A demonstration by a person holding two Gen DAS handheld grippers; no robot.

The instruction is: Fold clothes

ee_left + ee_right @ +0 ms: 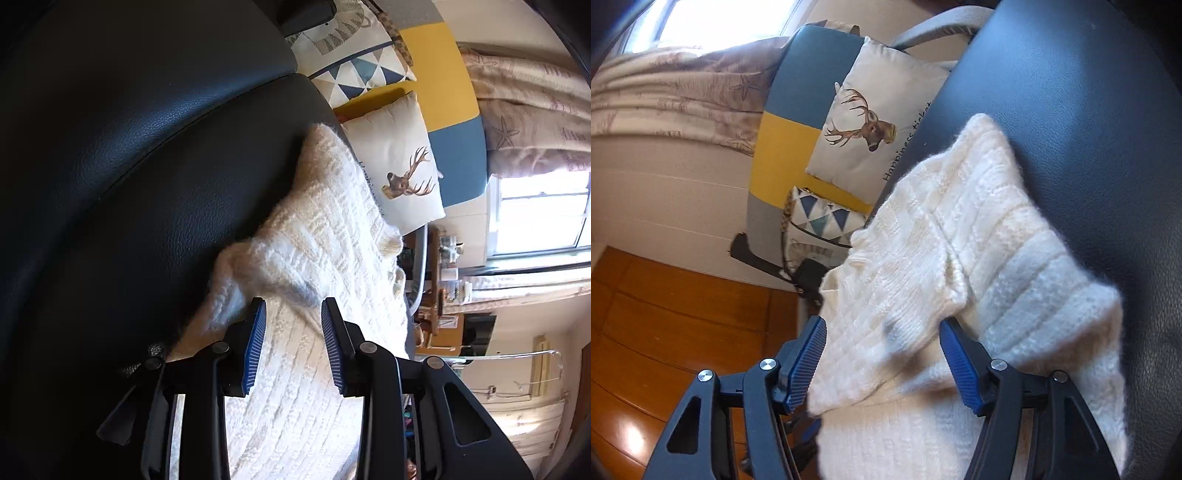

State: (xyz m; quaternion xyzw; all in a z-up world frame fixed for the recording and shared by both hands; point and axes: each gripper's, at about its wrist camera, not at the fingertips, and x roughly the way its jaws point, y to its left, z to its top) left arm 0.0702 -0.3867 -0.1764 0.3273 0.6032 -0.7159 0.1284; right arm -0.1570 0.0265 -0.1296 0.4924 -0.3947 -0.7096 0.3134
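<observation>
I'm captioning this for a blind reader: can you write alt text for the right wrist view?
A white knitted sweater lies partly folded on a black leather seat, with the right gripper open around its edge. Behind are a deer cushion and wooden floor.

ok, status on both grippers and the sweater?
Left gripper open over the white knitted sweater, nothing pinched. Right gripper open, a fold between its jaws. Sweater partly folded on the black leather seat. Nothing in the way.
</observation>
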